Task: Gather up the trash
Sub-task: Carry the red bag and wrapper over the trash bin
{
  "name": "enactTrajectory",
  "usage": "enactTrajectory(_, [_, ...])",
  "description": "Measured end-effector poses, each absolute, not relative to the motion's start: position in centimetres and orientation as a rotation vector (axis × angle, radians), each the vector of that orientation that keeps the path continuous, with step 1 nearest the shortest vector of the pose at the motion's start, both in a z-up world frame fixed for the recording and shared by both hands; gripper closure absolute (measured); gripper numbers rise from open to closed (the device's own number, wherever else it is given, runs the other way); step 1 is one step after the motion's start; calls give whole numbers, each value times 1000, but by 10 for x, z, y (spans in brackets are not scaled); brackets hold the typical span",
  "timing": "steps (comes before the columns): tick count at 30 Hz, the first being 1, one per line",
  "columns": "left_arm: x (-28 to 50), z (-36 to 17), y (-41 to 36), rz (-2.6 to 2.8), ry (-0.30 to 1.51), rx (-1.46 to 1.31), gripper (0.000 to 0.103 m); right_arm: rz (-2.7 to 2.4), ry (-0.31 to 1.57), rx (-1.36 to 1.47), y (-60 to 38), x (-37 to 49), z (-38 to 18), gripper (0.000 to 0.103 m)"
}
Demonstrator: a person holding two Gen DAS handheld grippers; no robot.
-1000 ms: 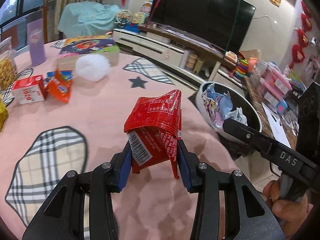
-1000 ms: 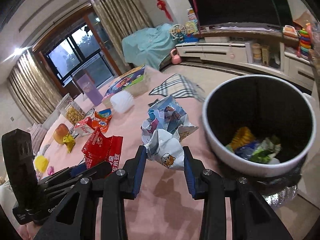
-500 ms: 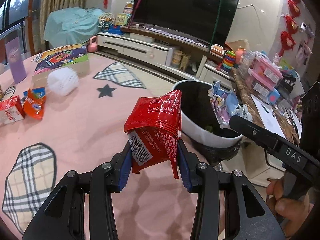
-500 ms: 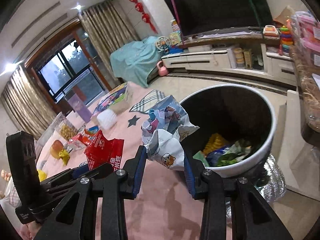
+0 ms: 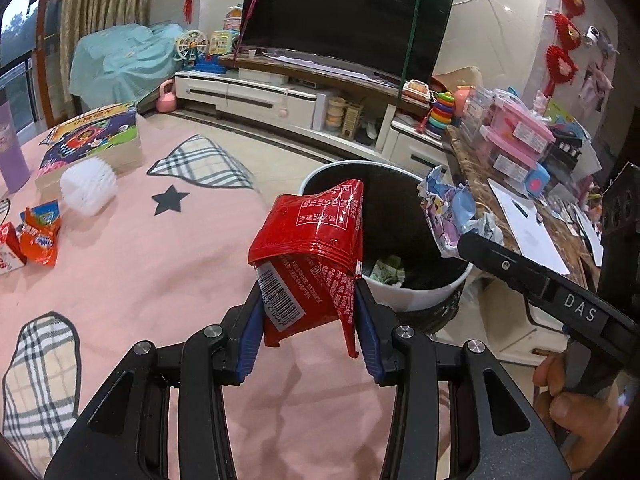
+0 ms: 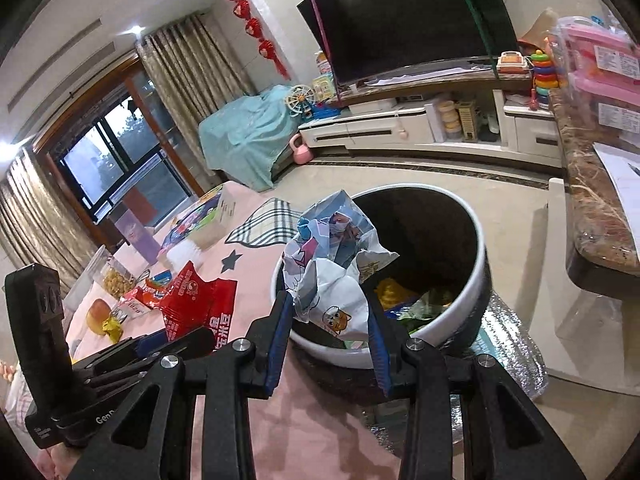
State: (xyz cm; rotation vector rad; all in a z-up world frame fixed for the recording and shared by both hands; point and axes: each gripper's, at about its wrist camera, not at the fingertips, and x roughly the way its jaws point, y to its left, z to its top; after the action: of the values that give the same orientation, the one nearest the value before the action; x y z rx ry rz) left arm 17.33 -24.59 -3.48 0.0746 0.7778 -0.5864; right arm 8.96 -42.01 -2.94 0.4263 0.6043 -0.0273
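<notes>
The red packet (image 5: 316, 248) sits clamped between the blue pads of the left gripper (image 5: 308, 316), its lower half pinched at the barcode end and its upper half sticking up and forward, in front of the near rim of the bin (image 5: 420, 294). The jaws stand partly closed, pressing the packet from both sides. The crumpled cartoon wrapper (image 6: 334, 276) is held the same way in the right gripper (image 6: 330, 324), jaws partly closed on its white lower part, the blue and pink top bulging above them; it hangs over the bin's near rim (image 6: 460, 308).

The left view alone shows the hand (image 5: 568, 400) on the right gripper's handle at the lower right, and the wrapper (image 5: 452, 216) poised above the far side of the bin. It also shows the white ball (image 5: 88, 186) and orange packet (image 5: 40, 236) towards the left edge of the pink surface (image 5: 160, 264).

The right view alone looks into the bin: yellow and green scraps lie at the bottom, perhaps wrappers, too dark to tell. It also shows the red packet (image 6: 200, 308) from its printed face, over the surface to the left of the bin.
</notes>
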Motion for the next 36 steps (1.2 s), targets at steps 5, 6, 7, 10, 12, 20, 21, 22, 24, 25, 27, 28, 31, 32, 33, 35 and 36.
enactTrajectory(5, [175, -33, -255, -594, 775, 87, 62, -39, 604, 435, -429, 89, -31, 66])
enactTrajectory(6, [176, -33, -257, -596, 774, 91, 62, -40, 604, 435, -430, 89, -31, 66])
enactTrajectory(7, [175, -32, -259, -597, 774, 93, 62, -42, 603, 434, -432, 90, -31, 66])
enactTrajectory(10, [177, -32, -266, -602, 773, 104, 62, -45, 604, 436, -436, 91, -31, 66])
enactTrajectory(12, [178, -32, -270, -605, 773, 110, 62, -50, 603, 437, -439, 91, -31, 66])
enactTrajectory(20, [185, -30, -288, -612, 772, 134, 62, -57, 608, 425, -450, 98, -28, 66])
enactTrajectory(21, [186, -30, -291, -613, 772, 138, 62, -58, 610, 421, -451, 100, -28, 66])
enactTrajectory(22, [187, -30, -292, -613, 772, 140, 62, -60, 612, 418, -452, 100, -28, 66])
enactTrajectory(24, [190, -31, -296, -614, 774, 144, 62, -62, 617, 414, -453, 103, -29, 66])
enactTrajectory(25, [190, -31, -297, -615, 775, 145, 62, -63, 620, 412, -453, 103, -30, 66])
enactTrajectory(27, [193, -32, -301, -616, 778, 149, 62, -62, 626, 412, -455, 106, -30, 66])
enactTrajectory(28, [194, -32, -303, -616, 779, 151, 62, -62, 631, 412, -456, 107, -31, 66])
enactTrajectory(31, [197, -33, -308, -622, 785, 155, 62, -59, 641, 418, -459, 111, -33, 66])
enactTrajectory(32, [198, -34, -308, -623, 787, 155, 62, -61, 643, 417, -460, 113, -33, 66])
enactTrajectory(33, [199, -35, -309, -624, 791, 156, 62, -62, 645, 418, -462, 115, -33, 66])
enactTrajectory(35, [202, -36, -311, -624, 796, 159, 62, -63, 651, 423, -465, 118, -34, 66])
enactTrajectory(36, [203, -37, -311, -623, 797, 161, 62, -64, 652, 425, -466, 120, -34, 66])
